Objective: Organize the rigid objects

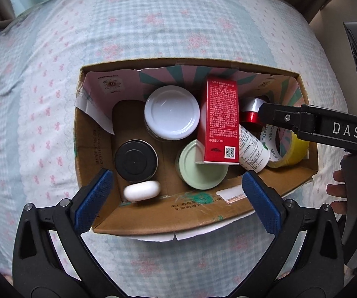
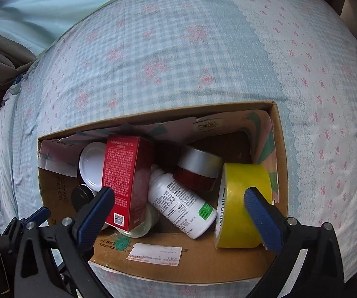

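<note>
An open cardboard box point(image 1: 153, 219) point(image 2: 228, 263) sits on the bed. It holds a white-lidded jar point(image 1: 172, 111), a black-lidded tin point(image 1: 136, 160), a white soap bar point(image 1: 142, 190), a green-lidded jar point(image 1: 203, 176), a red carton point(image 1: 221, 121) point(image 2: 126, 178), a white bottle point(image 2: 180, 201), a red jar with a silver lid point(image 2: 198, 168) and a yellow tape roll point(image 2: 243, 198). My left gripper point(image 1: 178, 193) hangs open over the box's near wall, holding nothing. My right gripper point(image 2: 179, 203) is open above the bottle, its right pad in front of the tape roll.
The box rests on a bed sheet point(image 1: 153, 24) of blue check with pink flowers that fills both views. A torn paper lining point(image 1: 99, 99) stands inside the box walls. A person's fingers point(image 1: 337, 183) show at the right edge of the left wrist view.
</note>
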Motion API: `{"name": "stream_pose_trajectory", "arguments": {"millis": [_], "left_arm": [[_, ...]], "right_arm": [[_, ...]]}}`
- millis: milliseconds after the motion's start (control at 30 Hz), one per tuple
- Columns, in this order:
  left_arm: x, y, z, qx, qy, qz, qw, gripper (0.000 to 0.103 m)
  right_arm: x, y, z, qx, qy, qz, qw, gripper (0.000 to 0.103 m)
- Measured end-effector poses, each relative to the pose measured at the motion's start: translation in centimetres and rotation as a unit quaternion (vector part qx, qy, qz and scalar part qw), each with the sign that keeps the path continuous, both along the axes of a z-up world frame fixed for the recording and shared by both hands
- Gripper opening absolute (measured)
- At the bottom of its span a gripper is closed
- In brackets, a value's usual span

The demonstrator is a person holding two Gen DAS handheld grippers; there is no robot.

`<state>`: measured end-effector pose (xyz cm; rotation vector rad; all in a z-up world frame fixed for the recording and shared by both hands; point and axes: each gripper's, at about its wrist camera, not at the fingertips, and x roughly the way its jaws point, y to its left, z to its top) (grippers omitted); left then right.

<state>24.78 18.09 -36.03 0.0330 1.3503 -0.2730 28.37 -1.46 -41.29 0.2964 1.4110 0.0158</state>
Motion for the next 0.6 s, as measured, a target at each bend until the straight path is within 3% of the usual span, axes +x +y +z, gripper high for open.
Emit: {"name": "stream_pose_trajectory", "arguments": {"millis": [267, 400, 600], "left_arm": [[-2.2, 0.0, 5.3, -0.009, -0.037, -0.004, 0.9993, 0.103], [-3.6, 0.0, 10.2, -0.018, -0.066, -0.008, 0.9976, 0.103], [-6.2, 0.1, 19.3, -0.023, -0.154, -0.018, 0.9877, 0.103]], "right_arm": [[-2.2, 0.2, 4.7, 0.003, -0.028, 0.001, 1.000, 0.103], [-4.1, 0.5, 9.7, -0.013, -0.054, 0.011, 0.998, 0.103], [-7.6, -0.2, 19.2, -0.031, -0.125, 0.013, 0.992, 0.103]]}}
